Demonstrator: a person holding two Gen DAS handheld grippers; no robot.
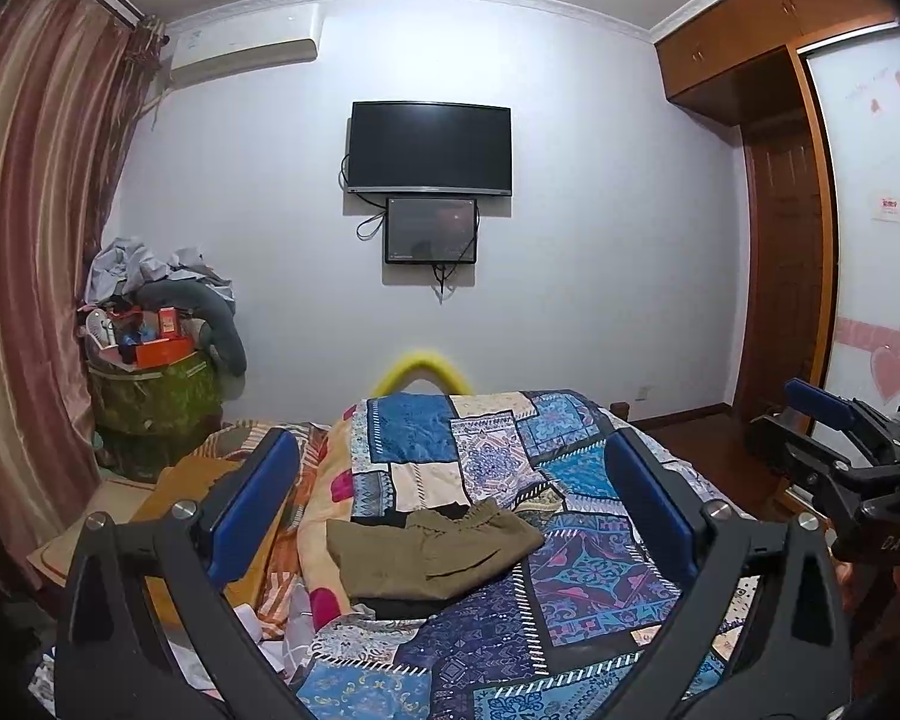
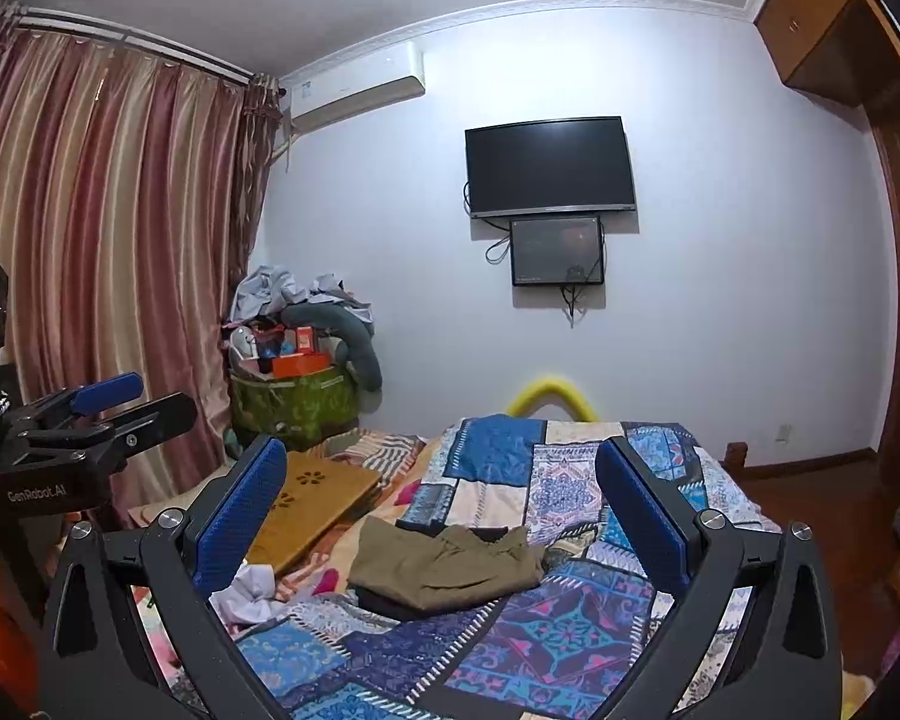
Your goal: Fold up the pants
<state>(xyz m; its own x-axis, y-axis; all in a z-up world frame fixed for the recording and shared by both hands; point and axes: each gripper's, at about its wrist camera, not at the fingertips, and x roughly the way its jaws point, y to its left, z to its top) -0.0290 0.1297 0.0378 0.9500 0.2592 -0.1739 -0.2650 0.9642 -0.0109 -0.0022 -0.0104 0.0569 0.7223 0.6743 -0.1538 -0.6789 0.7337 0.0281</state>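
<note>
Hovering wide and empty, left claw (image 1: 450,498) and right claw (image 2: 441,507) risk dragging the seemingly half-folded pants (image 1: 432,552) across the quilt (image 1: 570,576).

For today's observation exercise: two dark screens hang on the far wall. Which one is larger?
The upper screen is larger; the smaller screen hangs directly beneath it, narrower and trailing cables.

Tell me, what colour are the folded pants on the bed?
Olive green pants, clearest in the right wrist view.
</note>
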